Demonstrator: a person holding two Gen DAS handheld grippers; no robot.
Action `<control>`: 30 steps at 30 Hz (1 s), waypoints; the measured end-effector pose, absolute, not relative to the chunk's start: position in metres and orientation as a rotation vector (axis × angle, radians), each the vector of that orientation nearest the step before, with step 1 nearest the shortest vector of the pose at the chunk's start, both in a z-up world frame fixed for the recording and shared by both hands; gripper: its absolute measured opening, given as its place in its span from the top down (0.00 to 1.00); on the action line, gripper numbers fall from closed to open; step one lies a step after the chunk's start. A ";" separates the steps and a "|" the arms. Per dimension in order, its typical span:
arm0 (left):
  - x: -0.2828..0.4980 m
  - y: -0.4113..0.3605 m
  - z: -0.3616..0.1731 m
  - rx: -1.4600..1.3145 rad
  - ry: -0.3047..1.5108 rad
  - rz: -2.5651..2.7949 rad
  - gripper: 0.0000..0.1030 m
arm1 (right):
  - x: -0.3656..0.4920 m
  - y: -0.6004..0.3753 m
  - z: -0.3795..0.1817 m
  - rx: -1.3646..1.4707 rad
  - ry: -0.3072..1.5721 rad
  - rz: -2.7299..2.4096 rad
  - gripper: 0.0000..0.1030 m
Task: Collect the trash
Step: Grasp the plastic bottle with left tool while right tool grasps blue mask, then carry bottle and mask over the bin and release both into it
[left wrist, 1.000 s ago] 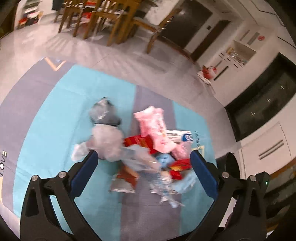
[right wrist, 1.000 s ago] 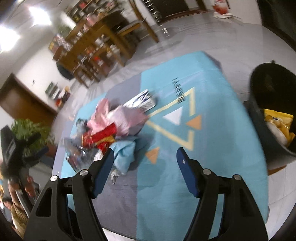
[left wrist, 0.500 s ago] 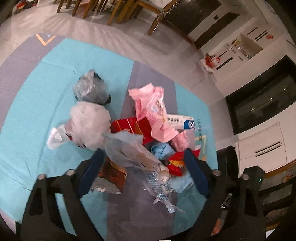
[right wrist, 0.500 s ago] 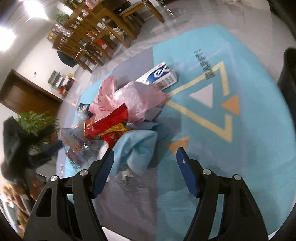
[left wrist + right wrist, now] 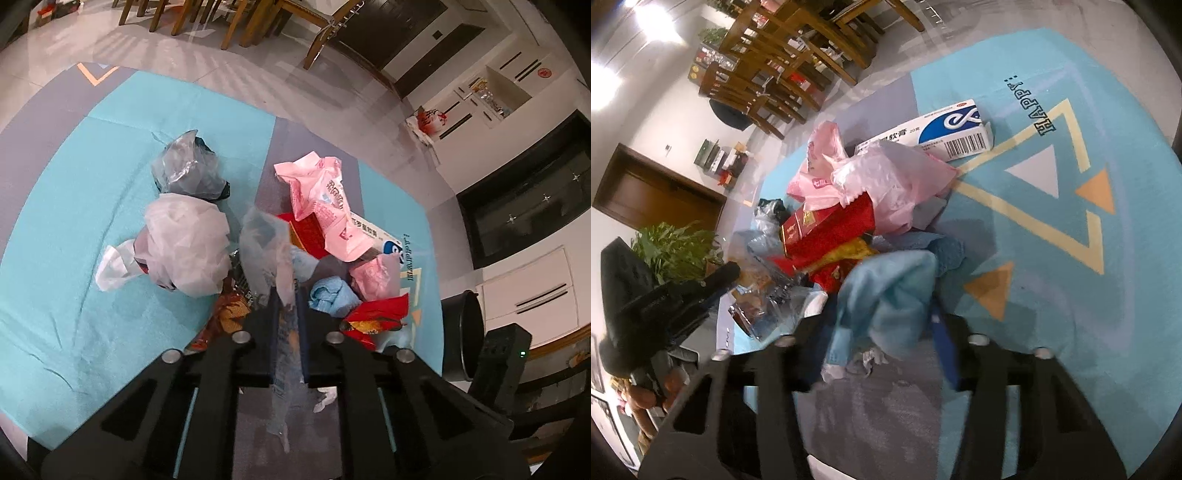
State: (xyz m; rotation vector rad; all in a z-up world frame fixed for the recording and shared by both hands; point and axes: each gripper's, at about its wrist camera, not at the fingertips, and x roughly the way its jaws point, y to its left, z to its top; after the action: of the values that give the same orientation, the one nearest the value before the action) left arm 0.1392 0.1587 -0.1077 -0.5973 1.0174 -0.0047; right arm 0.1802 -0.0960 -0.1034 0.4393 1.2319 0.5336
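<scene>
Taking the red carton (image 5: 308,230) in the middle of the trash pile as the landmark: far to its left on the teal rug (image 5: 74,221) lies a crumpled white plastic bag (image 5: 184,243), with a grey-black bag (image 5: 188,173) just beyond it. Between the white bag and the carton a clear plastic wrapper (image 5: 266,254) stands up. The left gripper (image 5: 287,306) has just been closing and is clenched on that wrapper, whose tail hangs down between the jaws. Behind the carton lies a pink paper bag (image 5: 325,199); to its right a white-and-blue box (image 5: 376,236), a light blue cloth (image 5: 332,295) and a red-and-yellow snack wrapper (image 5: 376,317). Far right of the carton, off the rug, stands a black bin (image 5: 461,332).

In the right wrist view the carton (image 5: 827,230) sits left of centre; just below it lies the blue cloth (image 5: 890,295). The right gripper (image 5: 882,325) has just been closing, and the cloth bulges between its jaws, grasped. Above and right of the carton the white-and-blue box (image 5: 945,133) lies on the rug.
</scene>
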 end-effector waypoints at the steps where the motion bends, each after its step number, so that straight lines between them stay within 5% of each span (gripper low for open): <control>1: 0.137 0.159 -0.106 -0.604 1.013 -0.017 0.93 | 0.179 -0.098 -0.103 0.440 1.229 0.533 0.68; 7: 0.126 0.160 -0.090 -0.588 0.959 -0.057 0.97 | 0.173 -0.109 -0.093 0.432 1.182 0.539 0.88; 30: 0.121 0.102 -0.020 -0.562 0.788 -0.307 0.98 | 0.156 -0.209 -0.031 0.599 0.875 0.471 0.89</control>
State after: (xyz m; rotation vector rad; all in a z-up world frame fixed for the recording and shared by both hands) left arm 0.1211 0.1017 -0.0204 -0.5620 0.7876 -0.3069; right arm 0.1562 -0.2085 -0.0306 0.5989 0.8750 0.4714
